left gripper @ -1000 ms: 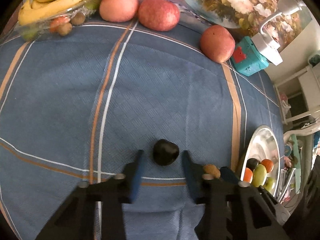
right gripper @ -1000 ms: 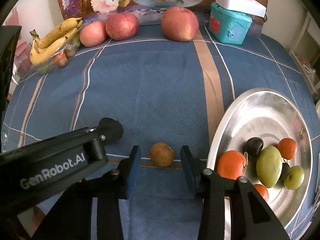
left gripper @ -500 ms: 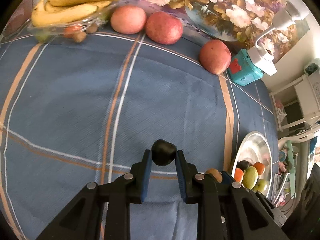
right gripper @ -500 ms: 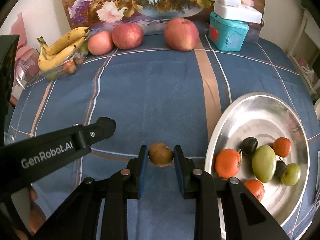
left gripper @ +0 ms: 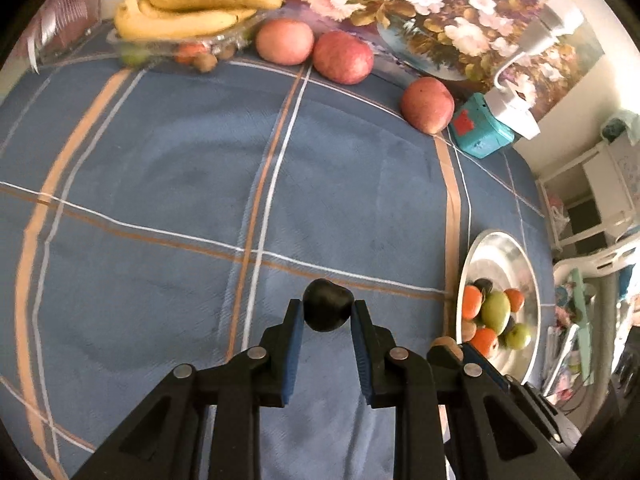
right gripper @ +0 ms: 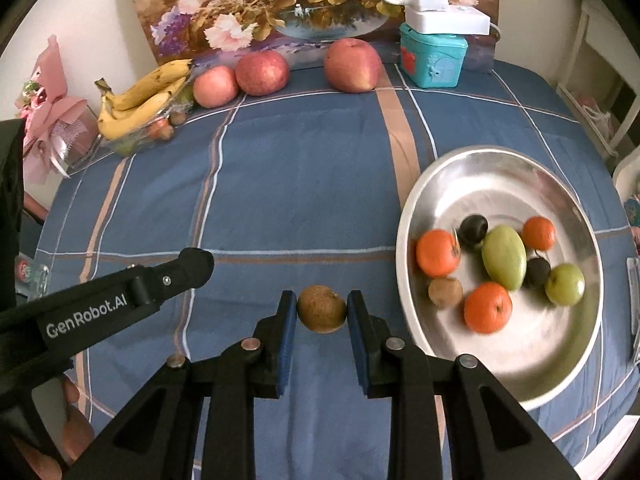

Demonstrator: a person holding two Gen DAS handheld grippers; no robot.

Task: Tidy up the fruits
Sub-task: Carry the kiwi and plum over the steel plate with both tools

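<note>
The left tool (left gripper: 327, 314) grips a small dark fruit (left gripper: 328, 310); the right tool (right gripper: 322, 311) grips a brown fruit (right gripper: 321, 309). Both look light, roundish, probably bruisable, pinched across their middles. The steel plate (right gripper: 520, 176) lies at two o'clock.

Now closed on the small black round fruit (left gripper: 327, 310), the left gripper (left gripper: 326, 316), open one second before. Likewise the right gripper (right gripper: 321, 312), now clamped on the brown rough-skinned fruit (right gripper: 321, 309). Both raised since, cloth farther below.
</note>
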